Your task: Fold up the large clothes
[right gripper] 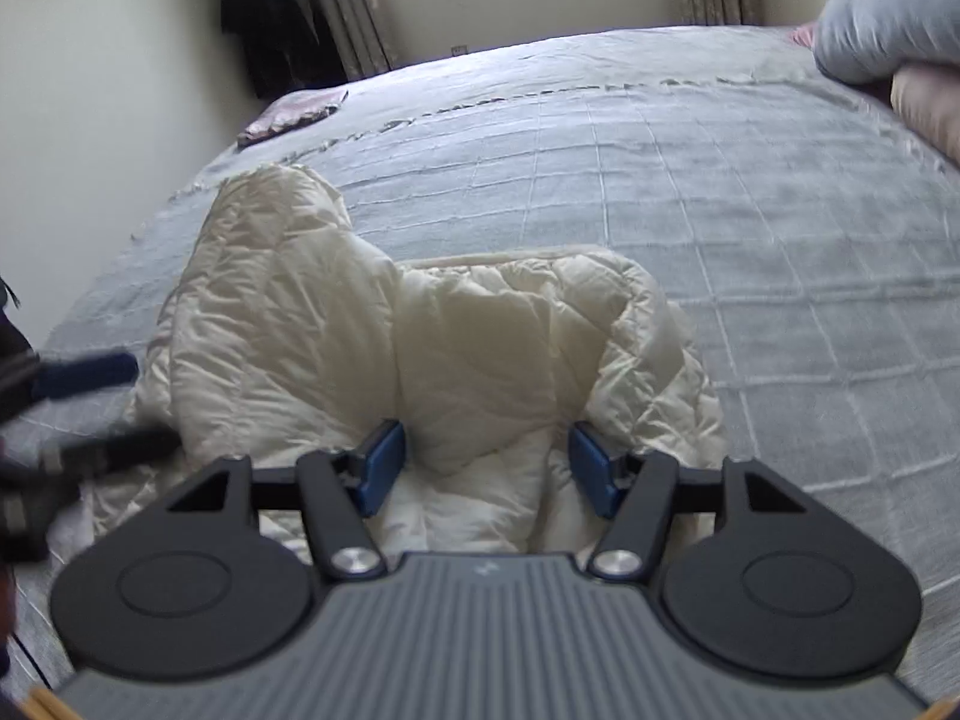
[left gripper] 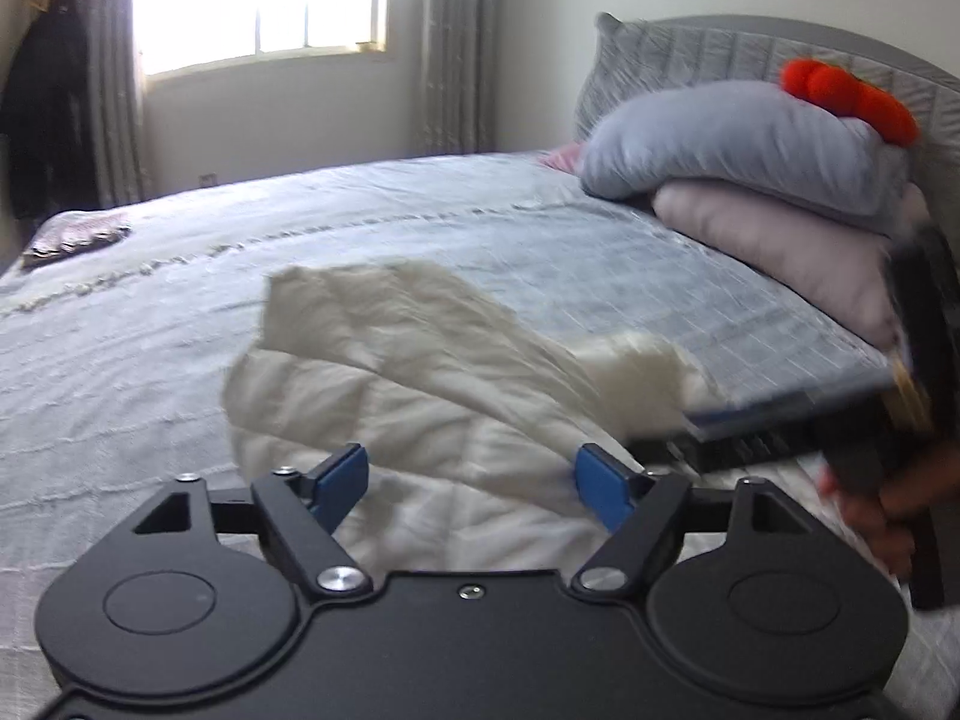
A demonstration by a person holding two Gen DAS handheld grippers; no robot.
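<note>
A cream quilted jacket (left gripper: pixel 384 372) lies crumpled on the grey bedspread (left gripper: pixel 120 324); it also shows in the right wrist view (right gripper: pixel 372 324), with a sleeve stretched toward the far left. My left gripper (left gripper: pixel 471 477) is open just above the jacket's near part, nothing between its blue pads. My right gripper (right gripper: pixel 486 465) is open over the jacket's near edge, empty. The right gripper shows blurred at the right edge of the left wrist view (left gripper: pixel 798 420), next to the jacket. The left gripper shows blurred at the left edge of the right wrist view (right gripper: pixel 84 414).
Stacked grey and pink pillows (left gripper: pixel 750 162) with a red plush toy (left gripper: pixel 846 96) sit at the headboard on the right. A folded patterned cloth (left gripper: pixel 78 237) lies at the bed's far left corner. A dark garment (left gripper: pixel 42 114) hangs by the curtained window (left gripper: pixel 258 0).
</note>
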